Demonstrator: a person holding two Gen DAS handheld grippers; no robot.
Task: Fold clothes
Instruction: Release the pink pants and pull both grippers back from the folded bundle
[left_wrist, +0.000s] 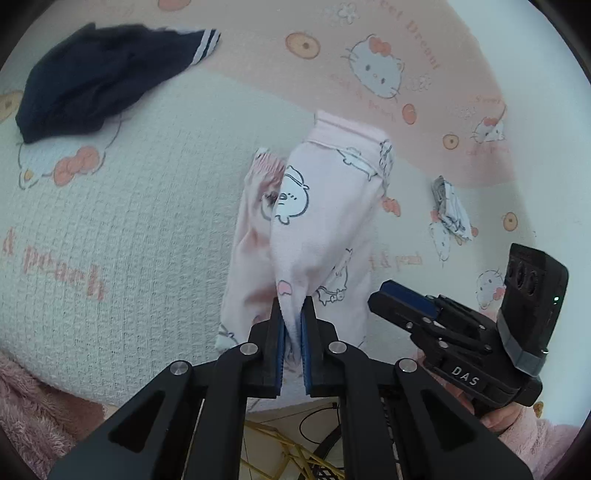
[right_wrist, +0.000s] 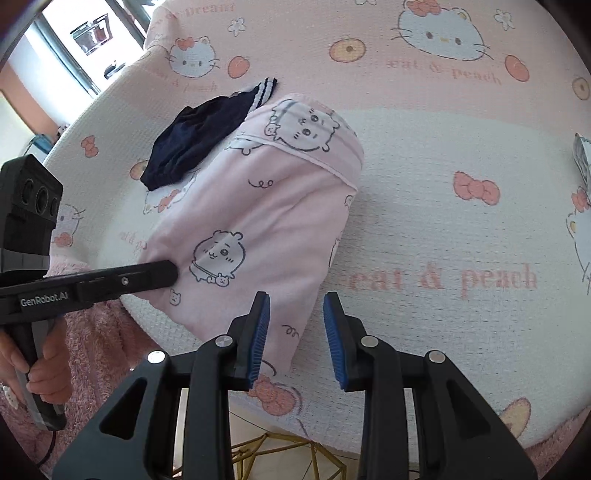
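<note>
Item: pink printed garment (left_wrist: 317, 221), cartoon-animal pattern, laid on a round table (right_wrist: 424, 206) dressed in a cat-and-peach cloth. In the left wrist view the garment is seen running from its banded end at 12 o'clock down to a gathered corner at 6 o'clock, where it is pinched between the blue pads of the left gripper (left_wrist: 291, 332); the jaws are clenched on that fabric, which is drawn up into a peak. The long axis is thus judged to lie roughly along the left gripper's own line. The right gripper (right_wrist: 295, 332) is seen with jaws parted and nothing between the pads; in its own view the garment's near edge lies at about 11 o'clock, just beside its left finger, the body of the cloth stretching away toward 11 to 12 o'clock. The right gripper (left_wrist: 406, 295) is also shown at 3 o'clock in the left view, near the garment's side edge but apart from it. The left hand is judged the engaged one; the right is unladen and close enough to take a second corner. Also listed: a navy garment (left_wrist: 107, 77) with white-striped trim, at 10 o'clock, well apart in the left view; a small folded grey-white piece (left_wrist: 450, 206) at 2 o'clock. Surface: textured, soft, lightly rumpled. Room: a window is glimpsed at upper left of the right view; gold wire legs are shown beneath the table edge.
</note>
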